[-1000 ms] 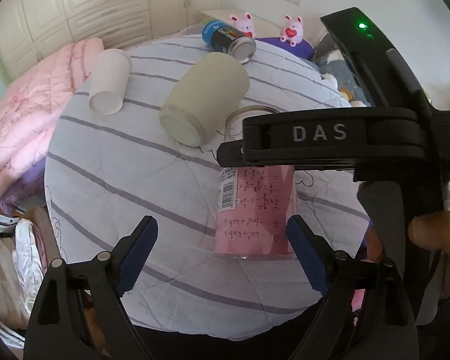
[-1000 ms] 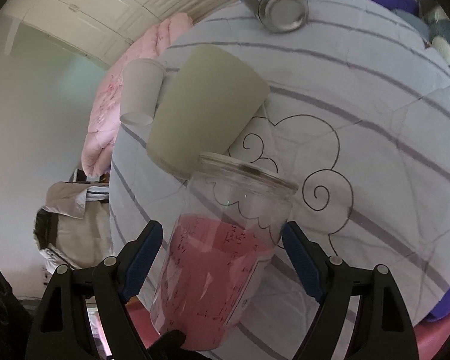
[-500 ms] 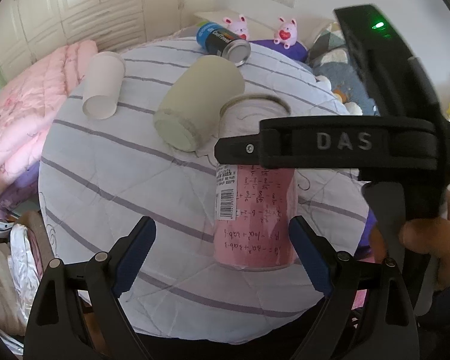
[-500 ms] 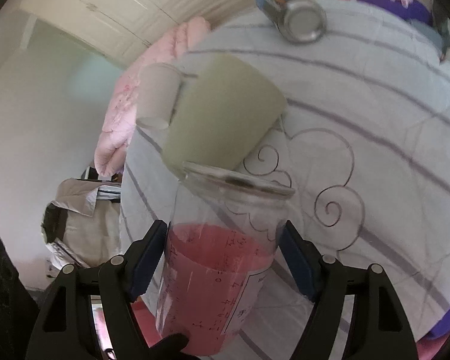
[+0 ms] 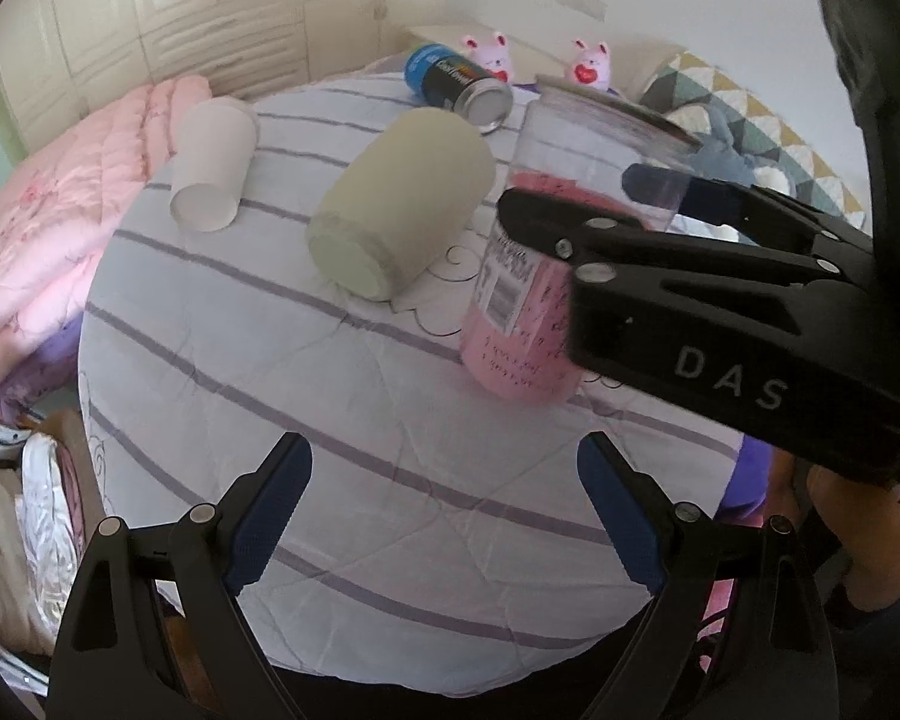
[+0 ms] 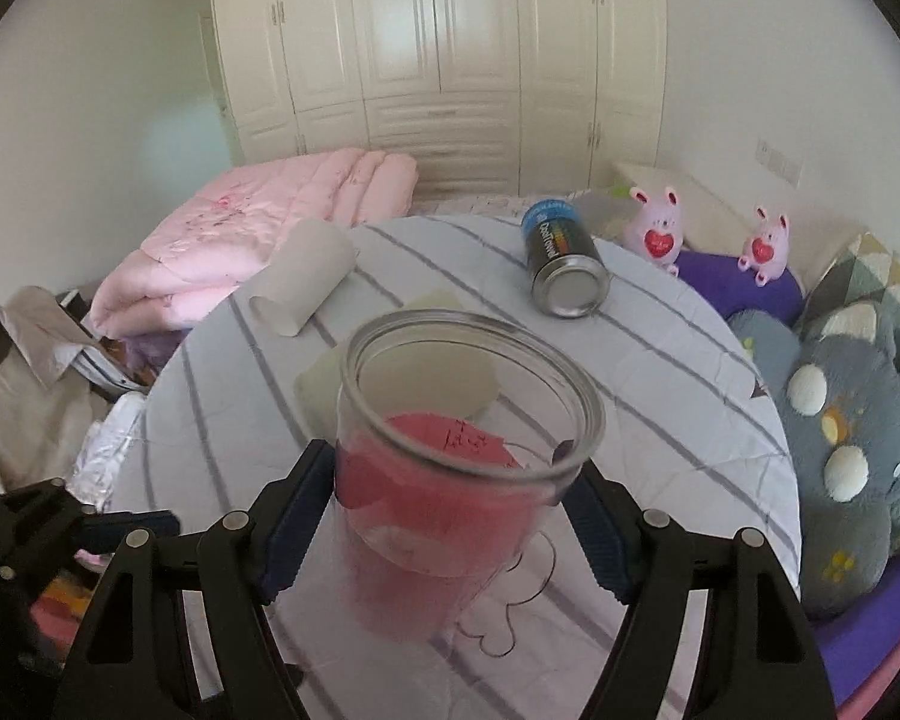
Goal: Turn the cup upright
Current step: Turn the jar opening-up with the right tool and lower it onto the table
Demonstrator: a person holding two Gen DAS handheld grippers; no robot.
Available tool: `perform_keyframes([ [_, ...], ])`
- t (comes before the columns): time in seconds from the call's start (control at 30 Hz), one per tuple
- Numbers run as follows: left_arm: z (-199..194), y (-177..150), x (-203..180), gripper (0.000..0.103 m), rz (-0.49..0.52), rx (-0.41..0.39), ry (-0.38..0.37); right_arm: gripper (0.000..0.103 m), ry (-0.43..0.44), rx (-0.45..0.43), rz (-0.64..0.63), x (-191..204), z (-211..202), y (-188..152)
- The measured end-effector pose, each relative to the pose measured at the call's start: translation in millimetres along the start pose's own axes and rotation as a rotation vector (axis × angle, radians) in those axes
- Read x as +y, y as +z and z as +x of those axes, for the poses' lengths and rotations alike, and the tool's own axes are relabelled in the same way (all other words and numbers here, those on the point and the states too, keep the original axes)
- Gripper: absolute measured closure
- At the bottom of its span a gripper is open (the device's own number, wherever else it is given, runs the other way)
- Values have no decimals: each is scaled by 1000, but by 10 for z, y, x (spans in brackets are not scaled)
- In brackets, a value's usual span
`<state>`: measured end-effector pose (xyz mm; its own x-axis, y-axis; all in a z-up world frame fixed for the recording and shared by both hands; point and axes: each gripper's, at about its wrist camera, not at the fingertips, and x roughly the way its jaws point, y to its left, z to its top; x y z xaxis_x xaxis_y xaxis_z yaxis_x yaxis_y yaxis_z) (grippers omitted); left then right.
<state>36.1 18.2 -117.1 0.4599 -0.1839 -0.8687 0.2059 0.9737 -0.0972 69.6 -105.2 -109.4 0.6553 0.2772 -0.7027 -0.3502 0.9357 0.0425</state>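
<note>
A clear plastic cup (image 6: 450,468) with a pink paper inside is held between the fingers of my right gripper (image 6: 450,525). It stands almost upright, mouth up, tilted slightly, just above or on the striped round table (image 6: 660,408). In the left wrist view the same cup (image 5: 528,300) sits right of centre, with the right gripper (image 5: 594,204) clamped across it. My left gripper (image 5: 444,516) is open and empty, near the table's front edge, apart from the cup.
A grey-green cup (image 5: 396,210) lies on its side next to the clear cup. A white paper cup (image 5: 213,171) lies at the left. A blue can (image 5: 459,84) lies at the back. Pink quilt (image 5: 60,228) left, plush cushions (image 6: 840,438) right.
The right gripper has swung the clear cup from lying tilted to nearly upright, mouth up. The left gripper has drawn back a little and stays open.
</note>
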Motion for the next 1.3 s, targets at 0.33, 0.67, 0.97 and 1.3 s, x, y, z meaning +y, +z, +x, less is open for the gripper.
perform_keyframes([
  [0.33, 25, -6, 7, 11, -38, 8, 20, 27, 5, -72, -53, 4, -47, -104],
  [0.67, 36, -31, 0, 11, -46, 10, 37, 27, 39, -108, -91, -13, -114, -206],
  [0.97, 26, -34, 4, 11, -53, 9, 39, 27, 60, -134, -97, -56, -170, -250],
  [1.3, 11, -34, 1, 11, -57, 1, 38, 24, 55, -124, -105, -26, -182, -242],
])
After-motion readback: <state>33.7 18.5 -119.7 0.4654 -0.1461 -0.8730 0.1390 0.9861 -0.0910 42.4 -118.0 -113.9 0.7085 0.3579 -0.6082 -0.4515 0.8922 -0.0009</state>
